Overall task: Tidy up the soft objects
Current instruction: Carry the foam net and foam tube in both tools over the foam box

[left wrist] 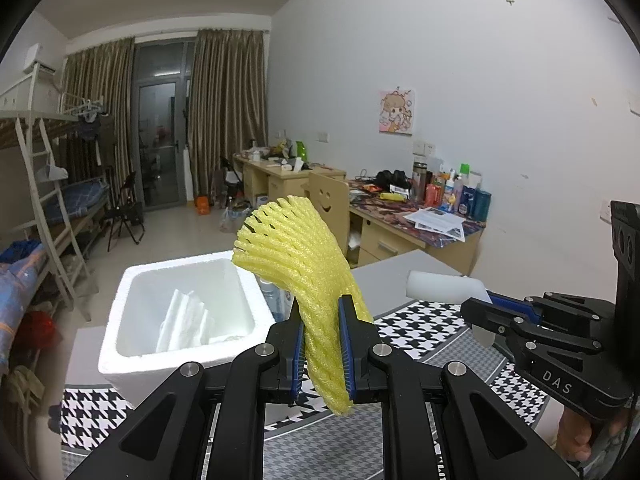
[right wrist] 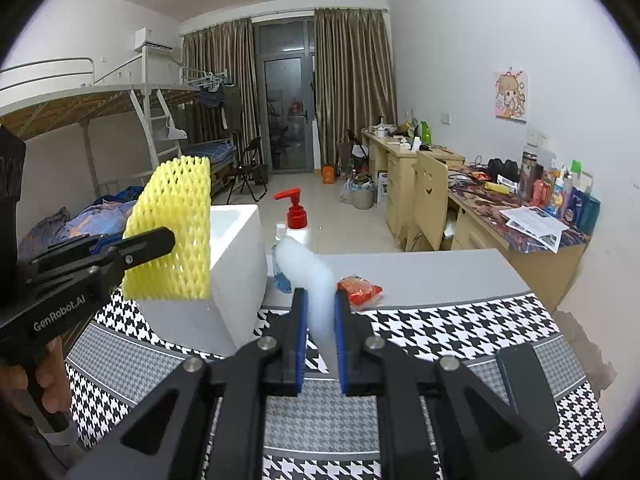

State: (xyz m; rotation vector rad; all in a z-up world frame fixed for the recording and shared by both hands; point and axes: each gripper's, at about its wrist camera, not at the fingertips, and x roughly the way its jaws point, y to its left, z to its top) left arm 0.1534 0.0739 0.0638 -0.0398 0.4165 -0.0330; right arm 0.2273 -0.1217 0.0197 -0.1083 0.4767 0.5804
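- Lowest in the left wrist view, the left gripper [left wrist: 323,344] has its fingers [left wrist: 347,348] clamped on a yellow foam net [left wrist: 298,256]; the net stands up between the blue pads and fans out toward the centre of the frame, its lower end hanging just below them.
- Lowest in the right wrist view, the right gripper [right wrist: 320,340] has its fingers [right wrist: 299,340] clamped on a white foam sheet [right wrist: 316,280], which rises between the pads and curls toward the upper left.
- Under both grippers lies a houndstooth cloth [right wrist: 460,328] with grey bands; it covers the near part of the grey tabletop [right wrist: 432,272], and the cloth's far edge runs across the middle of the frame.
- A dark flat object [right wrist: 524,384] lies on the cloth at lower right of the right wrist view.
- A white foam box [left wrist: 132,344] sits at centre left of the left wrist view, open at the top, with white foam sheets [left wrist: 184,320] inside; the net's top is level with its right rim.
- Just beyond the right gripper, a red packet [right wrist: 360,292] lies on bare tabletop, near the cloth's edge.
- A red-pump bottle [right wrist: 294,220] stands beside the box's right wall, at the tabletop's far edge.
- The bare grey strip to the right of the packet is open up to the far edge.
- Beyond, open floor [right wrist: 340,224] leads to a curtained door; desks [right wrist: 520,232] line the right wall, a bunk bed [right wrist: 80,104] the left.
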